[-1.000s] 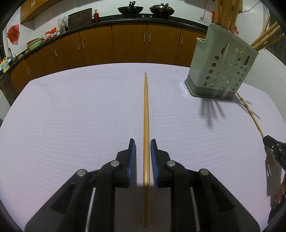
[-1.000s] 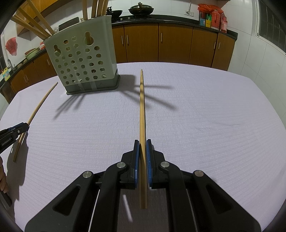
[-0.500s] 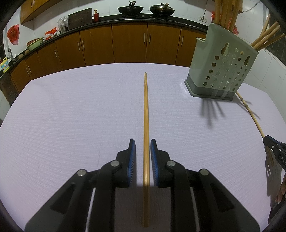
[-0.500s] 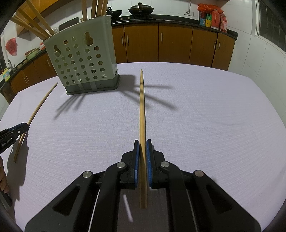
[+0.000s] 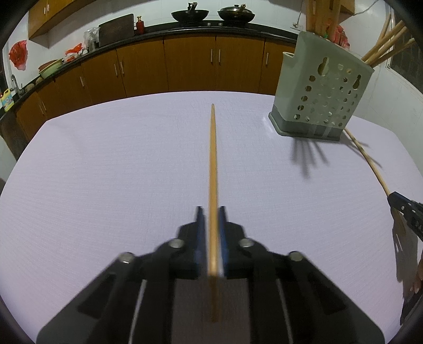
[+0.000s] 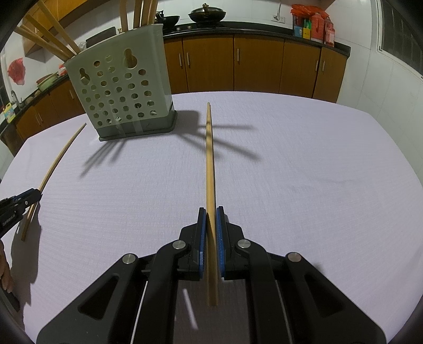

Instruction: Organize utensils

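The left tool has just been closing, and its blue pads now pinch a chopstick that runs straight ahead between them, its far tip pointing toward the cabinets. The right tool is likewise clamped on a second chopstick, which also reaches forward from its jaws. Each tool shows at the edge of the other's view, with its stick slanting toward the holder. That green perforated holder stands ahead and to the right of the left tool, ahead and to the left of the right tool, so it lies between the two and beyond them. Several sticks already stand in it, leaning out of the top. So I judge the task partly done: some utensils are stowed, both remaining sticks are gripped, and what is left is to lift them, carry them over the holder and drop them in. No other loose utensil shows near either tool. The tabletop is covered in a pale lilac, finely ribbed cloth, with sharp shadows thrown from the holder. Beyond it runs a kitchen: brown cabinets under a dark counter, two pans on it, white tiled walls, and red packets far ahead to the right of the right tool.
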